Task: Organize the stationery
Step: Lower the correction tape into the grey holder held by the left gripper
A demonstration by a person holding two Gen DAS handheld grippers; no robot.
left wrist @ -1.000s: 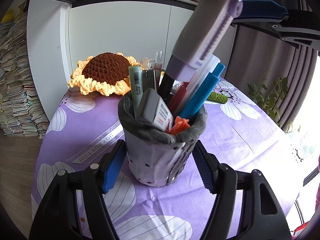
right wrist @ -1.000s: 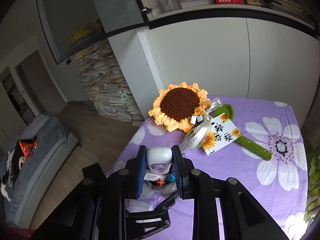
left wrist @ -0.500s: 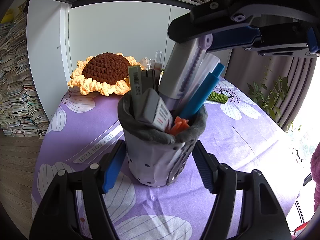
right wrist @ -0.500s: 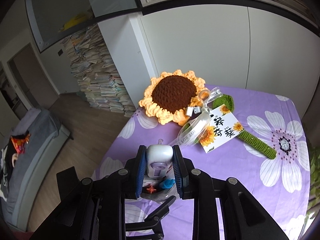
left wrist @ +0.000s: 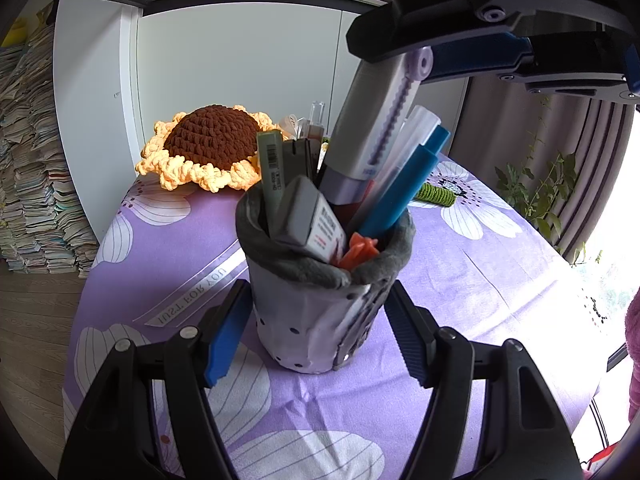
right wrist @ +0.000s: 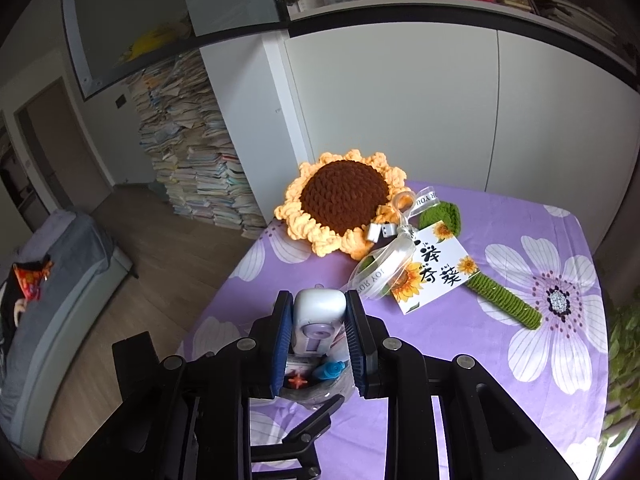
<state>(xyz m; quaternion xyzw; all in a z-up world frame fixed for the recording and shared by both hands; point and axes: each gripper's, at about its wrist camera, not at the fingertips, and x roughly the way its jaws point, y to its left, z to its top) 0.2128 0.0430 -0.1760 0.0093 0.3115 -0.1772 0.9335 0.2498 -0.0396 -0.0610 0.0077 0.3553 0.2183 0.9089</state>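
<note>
A grey fabric pen holder stands on the purple flowered tablecloth, full of pens, a blue marker and a grey eraser box. My left gripper is open, its fingers close on either side of the holder's base. My right gripper is shut on a white and lilac utility knife, whose lower end is down inside the holder; the knife also shows in the left wrist view, with the right gripper above it.
A crocheted sunflower with a green stem, ribbon and card lies at the table's far side. White cabinets stand behind. Stacked books rise on the floor to the left. A plant is at right.
My right gripper has lowered the utility knife into the holder among the pens. The left gripper and holder have stayed in place.
</note>
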